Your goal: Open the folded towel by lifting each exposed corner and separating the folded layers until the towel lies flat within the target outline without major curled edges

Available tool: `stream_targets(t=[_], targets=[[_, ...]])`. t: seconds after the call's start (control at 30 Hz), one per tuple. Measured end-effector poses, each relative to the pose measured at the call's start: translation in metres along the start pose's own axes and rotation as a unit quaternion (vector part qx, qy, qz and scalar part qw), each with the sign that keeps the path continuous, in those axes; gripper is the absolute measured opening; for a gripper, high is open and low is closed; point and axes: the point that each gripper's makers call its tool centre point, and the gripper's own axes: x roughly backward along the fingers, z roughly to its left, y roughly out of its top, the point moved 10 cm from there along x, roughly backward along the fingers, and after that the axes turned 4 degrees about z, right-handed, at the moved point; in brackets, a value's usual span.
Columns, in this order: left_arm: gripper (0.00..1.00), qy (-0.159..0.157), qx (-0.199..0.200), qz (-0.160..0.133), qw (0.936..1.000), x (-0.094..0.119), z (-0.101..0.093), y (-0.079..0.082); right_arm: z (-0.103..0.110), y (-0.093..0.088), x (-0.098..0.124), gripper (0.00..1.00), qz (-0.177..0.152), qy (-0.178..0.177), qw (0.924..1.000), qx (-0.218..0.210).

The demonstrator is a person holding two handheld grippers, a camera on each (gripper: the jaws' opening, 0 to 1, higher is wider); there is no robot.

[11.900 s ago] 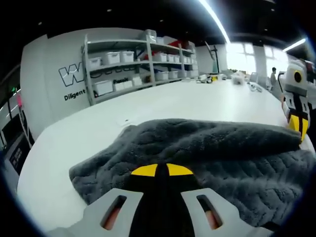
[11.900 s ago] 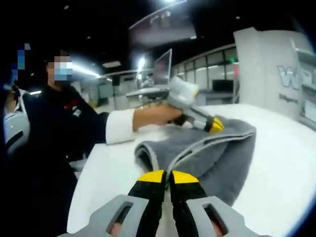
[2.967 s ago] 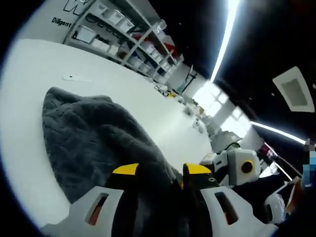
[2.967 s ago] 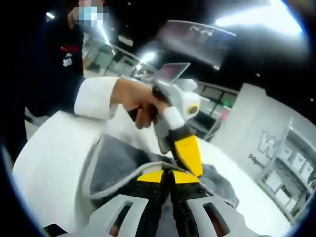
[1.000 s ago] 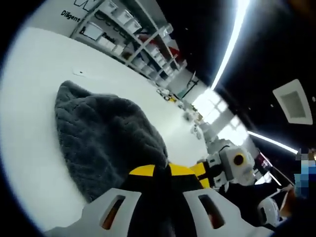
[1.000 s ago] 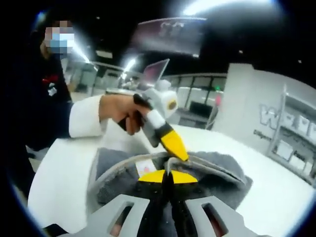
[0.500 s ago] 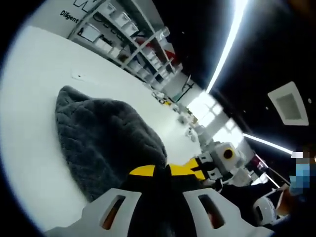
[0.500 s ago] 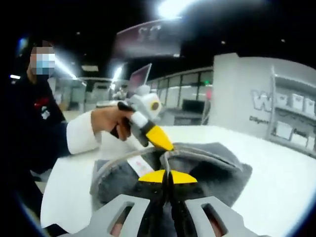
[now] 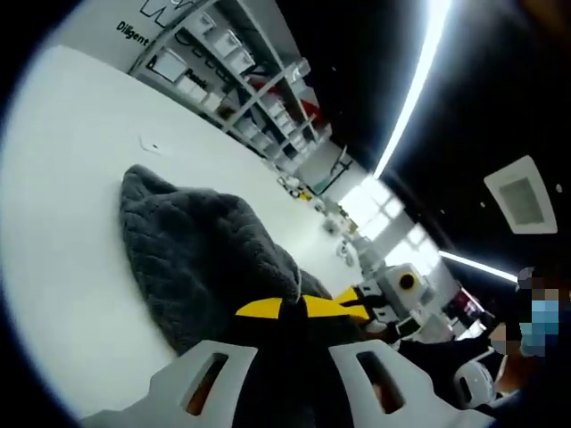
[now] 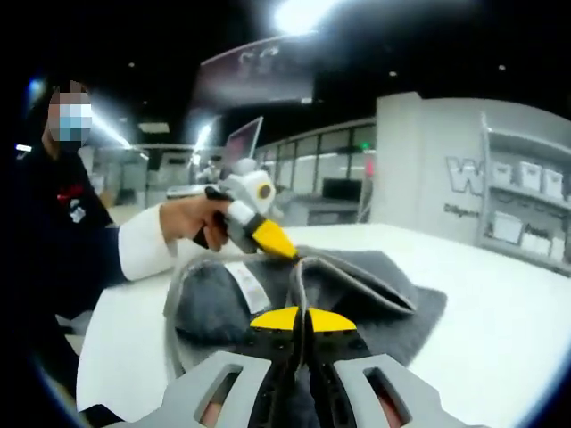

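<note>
white table, storage shelves, laptop

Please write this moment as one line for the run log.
phase: unfolding | left tongs: shut on towel edge | right tongs: shut on towel | towel: grey, lifted, bunched, not flat | table: white

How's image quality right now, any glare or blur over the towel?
Left gripper view: ceiling strip light blows out; towel weave stays sharp. Right gripper view: ceiling light flares, the background is soft, and the towel and its label are slightly blurred.
</note>
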Motion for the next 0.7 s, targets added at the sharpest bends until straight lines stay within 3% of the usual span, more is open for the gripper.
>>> stream_targets(t=[0.13,0.37,0.7], targets=[[0.05,0.002,0.006,-0.003,1.0,-0.001,-0.002,-0.006,-0.002,-0.001,0.001,0.0,0.005,-0.006,1.0,-0.001],[0.05,0.004,0.021,-0.018,0.9996,0.013,0.008,0.001,-0.007,-0.003,0.011,0.0,0.01,-0.01,0.9995,-0.026],[0.05,0.054,-0.004,-0.035,0.9979,0.029,0.014,0.004,-0.016,-0.009,0.02,0.0,0.018,-0.017,0.9983,-0.053]])
